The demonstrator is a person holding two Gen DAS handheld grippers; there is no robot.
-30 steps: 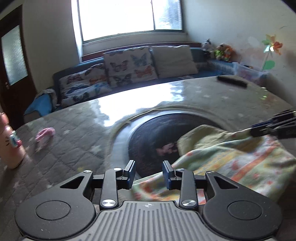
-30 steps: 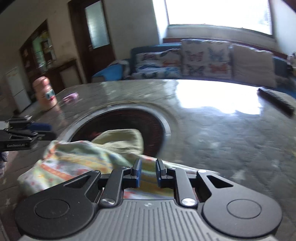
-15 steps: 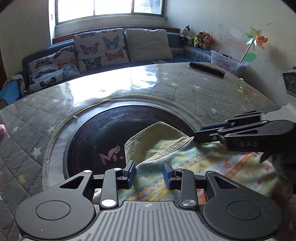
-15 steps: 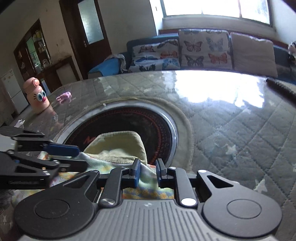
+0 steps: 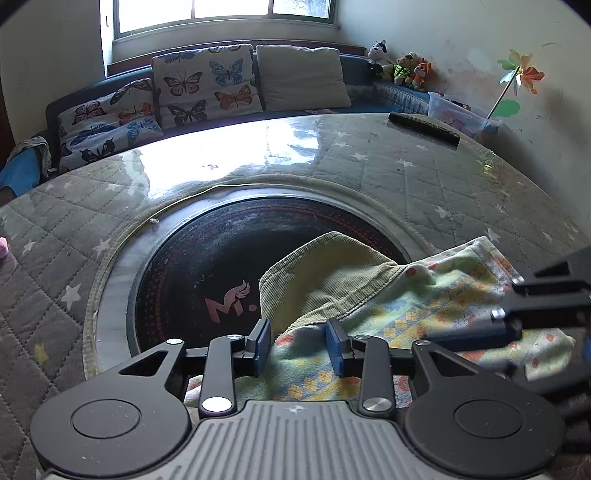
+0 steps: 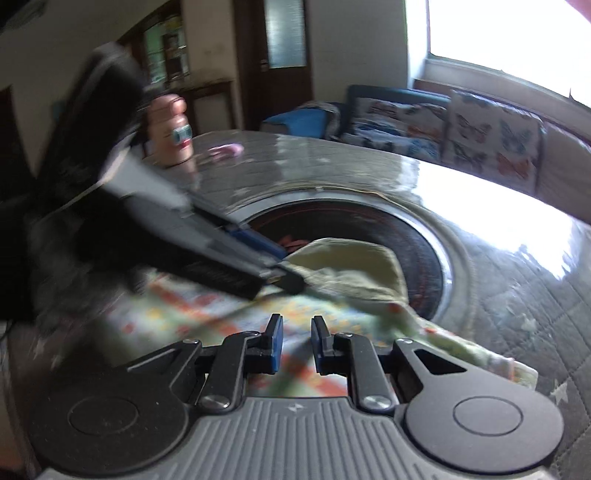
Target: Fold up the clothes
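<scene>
**A lived-in family sitting room**

This is a home. A blue sofa (image 5: 369,79) runs under the window (image 5: 225,11), stacked with butterfly-print cushions (image 5: 207,86). Soft toys (image 5: 402,66) sit at its far end, and a paper pinwheel (image 5: 521,74) leans on the scuffed wall. A quilted, star-patterned cover (image 5: 406,173) lies over the big table, a remote control (image 5: 423,128) on it. Beyond a wooden door (image 6: 286,62) stands what may be a glass-fronted cabinet (image 6: 164,55), blurred.

Reddish logo "M." with a wing flourish (image 5: 231,304), printed on the black round inset plate (image 5: 207,258) of the table, lying just ahead and slightly left of the left gripper (image 5: 298,341); no other legible text.
</scene>
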